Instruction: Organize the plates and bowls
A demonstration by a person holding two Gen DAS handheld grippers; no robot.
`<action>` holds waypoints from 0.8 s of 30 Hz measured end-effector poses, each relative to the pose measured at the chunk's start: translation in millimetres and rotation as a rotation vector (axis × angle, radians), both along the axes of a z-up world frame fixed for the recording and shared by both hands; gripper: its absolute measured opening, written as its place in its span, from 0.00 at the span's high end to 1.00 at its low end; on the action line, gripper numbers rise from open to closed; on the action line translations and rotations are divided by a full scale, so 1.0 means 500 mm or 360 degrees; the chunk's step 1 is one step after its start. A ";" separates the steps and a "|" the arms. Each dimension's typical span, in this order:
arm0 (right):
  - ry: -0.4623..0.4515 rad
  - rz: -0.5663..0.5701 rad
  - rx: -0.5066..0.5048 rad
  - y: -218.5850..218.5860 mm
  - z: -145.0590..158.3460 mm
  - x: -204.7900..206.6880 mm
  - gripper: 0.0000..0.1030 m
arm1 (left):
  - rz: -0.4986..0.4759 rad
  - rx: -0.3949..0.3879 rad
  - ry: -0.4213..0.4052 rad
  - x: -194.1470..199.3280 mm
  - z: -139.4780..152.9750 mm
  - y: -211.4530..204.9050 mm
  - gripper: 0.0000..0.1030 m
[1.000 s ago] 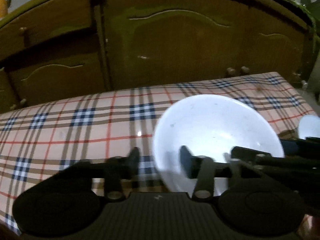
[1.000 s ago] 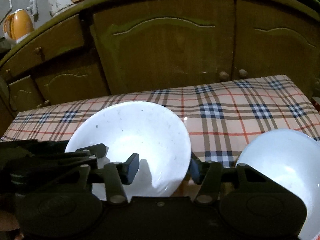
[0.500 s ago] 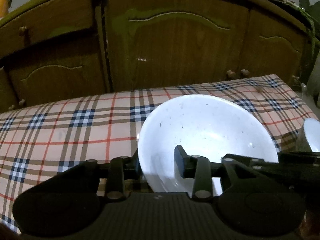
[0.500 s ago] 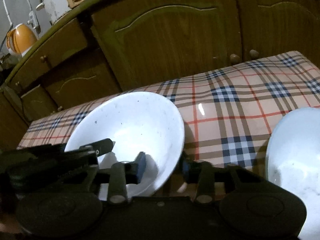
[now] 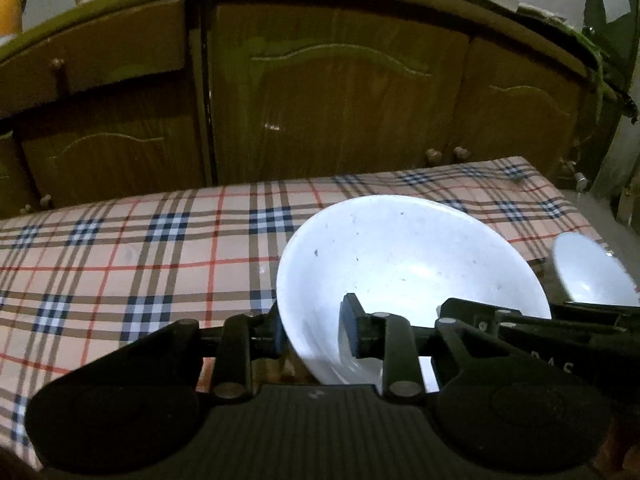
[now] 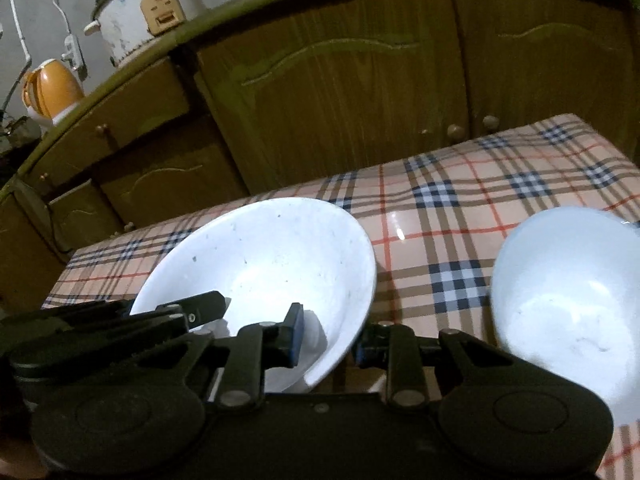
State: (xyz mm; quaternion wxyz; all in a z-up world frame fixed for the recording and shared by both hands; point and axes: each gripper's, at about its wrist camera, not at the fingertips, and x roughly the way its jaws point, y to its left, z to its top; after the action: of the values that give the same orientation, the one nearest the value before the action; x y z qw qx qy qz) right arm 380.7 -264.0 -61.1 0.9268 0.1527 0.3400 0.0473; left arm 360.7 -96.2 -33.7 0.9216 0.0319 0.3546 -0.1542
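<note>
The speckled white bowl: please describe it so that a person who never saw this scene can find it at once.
On the plaid tablecloth before the wooden cabinets, two white bowls stand. The speckled white bowl is the one toward the rice cooker. Unlike the plain bowl beside it, dark flecks mark its inside, and both hand-held grippers clamp its rim on opposite sides.

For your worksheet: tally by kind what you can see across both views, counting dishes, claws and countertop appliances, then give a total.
White bowls: 2
Claws: 2
Rice cooker: 1
Orange kettle: 1
Total: 6
</note>
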 end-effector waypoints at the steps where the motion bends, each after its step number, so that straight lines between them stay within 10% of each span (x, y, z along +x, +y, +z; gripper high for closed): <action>1: -0.0009 -0.0001 -0.0002 -0.001 0.008 -0.009 0.69 | 0.0003 0.0005 -0.0003 -0.007 0.008 -0.002 0.73; 24: -0.0190 -0.0003 -0.0062 -0.001 0.200 -0.255 0.69 | 0.0028 0.0020 -0.0145 -0.226 0.183 -0.009 0.72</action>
State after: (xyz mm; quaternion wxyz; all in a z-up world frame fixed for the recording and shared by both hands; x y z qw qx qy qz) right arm 253.0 -264.7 38.8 0.9482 0.1318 0.2849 0.0487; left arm 247.6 -100.7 57.6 0.9379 0.0415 0.3136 -0.1424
